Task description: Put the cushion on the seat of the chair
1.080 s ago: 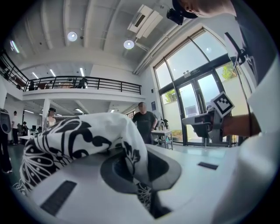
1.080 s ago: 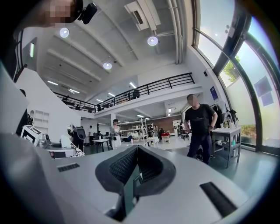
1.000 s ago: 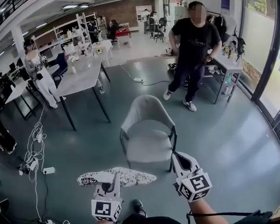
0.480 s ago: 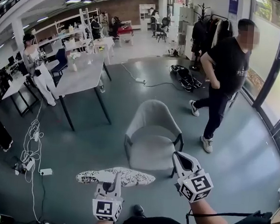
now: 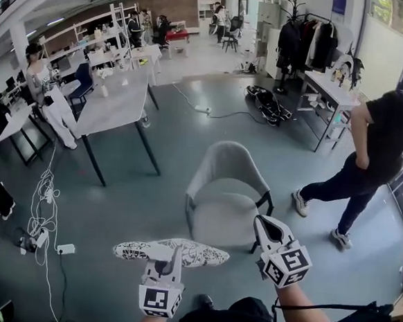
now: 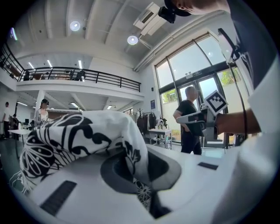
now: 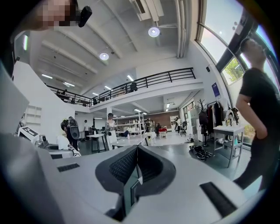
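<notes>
Both jaw pairs closed: left gripper point(image 5: 174, 257) jaws clamp the edge of a black-and-white patterned cushion point(image 5: 198, 252), held flat above the floor. Right gripper point(image 5: 267, 228) jaws are together, empty. Cushion sits just short of the grey chair point(image 5: 224, 214). Person point(image 5: 376, 146) at right.

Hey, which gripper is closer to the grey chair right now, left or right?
Right. The right gripper is beside the near right corner of the grey chair, jaws together and empty. The left gripper is farther back, clamped on the patterned cushion.
</notes>
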Action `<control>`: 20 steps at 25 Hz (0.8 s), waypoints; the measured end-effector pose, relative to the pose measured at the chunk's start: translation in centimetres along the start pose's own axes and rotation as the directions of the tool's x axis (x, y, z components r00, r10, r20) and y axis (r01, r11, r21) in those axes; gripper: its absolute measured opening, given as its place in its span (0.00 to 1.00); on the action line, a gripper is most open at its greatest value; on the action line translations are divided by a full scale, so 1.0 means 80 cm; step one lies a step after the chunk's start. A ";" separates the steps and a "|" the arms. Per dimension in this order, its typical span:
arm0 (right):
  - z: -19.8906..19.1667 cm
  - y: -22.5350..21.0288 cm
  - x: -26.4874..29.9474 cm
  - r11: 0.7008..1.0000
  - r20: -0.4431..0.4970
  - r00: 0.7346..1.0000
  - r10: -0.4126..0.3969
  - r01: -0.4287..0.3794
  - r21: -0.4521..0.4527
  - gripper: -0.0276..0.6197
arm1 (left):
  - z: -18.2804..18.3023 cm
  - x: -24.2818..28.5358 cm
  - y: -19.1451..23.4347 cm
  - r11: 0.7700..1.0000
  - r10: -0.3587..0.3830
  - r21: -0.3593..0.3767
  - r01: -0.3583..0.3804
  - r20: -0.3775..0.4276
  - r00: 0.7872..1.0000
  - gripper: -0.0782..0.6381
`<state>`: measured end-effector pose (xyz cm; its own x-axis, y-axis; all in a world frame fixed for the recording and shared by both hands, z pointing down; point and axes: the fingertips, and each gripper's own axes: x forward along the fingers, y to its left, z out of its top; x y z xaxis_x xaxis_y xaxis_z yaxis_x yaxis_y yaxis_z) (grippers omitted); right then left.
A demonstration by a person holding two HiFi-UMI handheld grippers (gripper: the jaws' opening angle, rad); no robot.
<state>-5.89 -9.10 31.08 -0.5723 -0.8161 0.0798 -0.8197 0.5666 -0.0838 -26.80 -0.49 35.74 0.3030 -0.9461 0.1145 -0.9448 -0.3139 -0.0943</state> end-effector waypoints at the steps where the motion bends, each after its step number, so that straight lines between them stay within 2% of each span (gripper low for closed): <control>1: 0.001 0.001 0.005 1.000 0.000 1.000 0.005 -0.005 0.001 0.06 | -0.001 0.003 0.003 1.000 0.000 -0.007 0.000 -0.001 1.000 0.13; 5: -0.001 -0.003 0.023 1.000 -0.019 1.000 0.013 -0.013 -0.011 0.06 | -0.012 0.017 0.007 0.999 -0.002 -0.040 0.001 -0.020 1.000 0.13; 9: 0.003 -0.023 0.043 1.000 -0.028 0.999 0.024 -0.024 0.005 0.06 | -0.008 0.040 -0.004 0.999 -0.019 -0.032 0.018 -0.038 0.999 0.13; 13: -0.003 -0.045 0.065 0.998 -0.035 0.998 0.060 -0.059 0.027 0.06 | -0.010 0.070 -0.008 0.999 0.009 -0.043 -0.012 -0.059 0.998 0.13; 20: 0.020 -0.114 0.086 0.995 0.001 0.995 0.096 -0.096 0.003 0.06 | 0.012 0.131 -0.051 0.999 0.016 -0.039 -0.019 -0.067 0.998 0.13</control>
<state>-2.32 -20.10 30.82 -0.6480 -0.7583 0.0708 -0.7612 0.6417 -0.0939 -19.68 -9.24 36.41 0.2785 -0.9436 0.1791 -0.9545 -0.2926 -0.0575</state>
